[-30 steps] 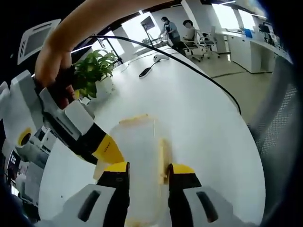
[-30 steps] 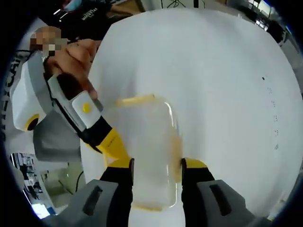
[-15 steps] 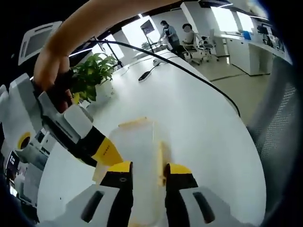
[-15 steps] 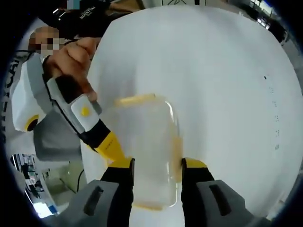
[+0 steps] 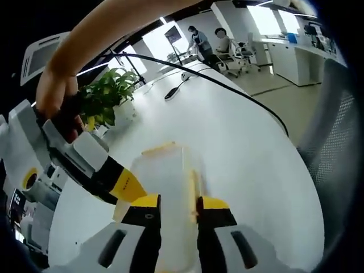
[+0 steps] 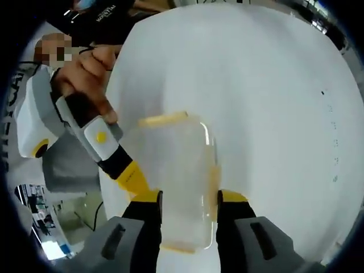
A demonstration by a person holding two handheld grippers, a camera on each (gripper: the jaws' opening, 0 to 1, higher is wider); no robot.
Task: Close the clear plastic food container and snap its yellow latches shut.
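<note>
The clear plastic food container (image 5: 165, 173) (image 6: 176, 182) lies on the white table with its lid on. Yellow latches show at its far edge (image 6: 163, 119) and along its right side (image 6: 213, 173). My left gripper (image 5: 178, 203) has its jaws drawn in narrow over the container's near edge. It also reaches in from the left in the right gripper view, its yellow tip (image 6: 133, 176) touching the container's left side. My right gripper (image 6: 189, 198) straddles the container's near end, one jaw against each side. Its yellow tip (image 5: 126, 185) shows against the container's left side in the left gripper view.
The white table (image 5: 239, 142) is long and curved, with a black cable (image 5: 227, 82) across it. A potted plant (image 5: 105, 94) stands at the back left. A grey mesh chair (image 5: 335, 131) is on the right. People sit at desks far behind (image 5: 222, 42). A hand (image 6: 85, 68) holds the left gripper.
My left jaws have closed in from a wider gap to a narrower one over the container's edge. The right jaws and the container have stayed in place.
</note>
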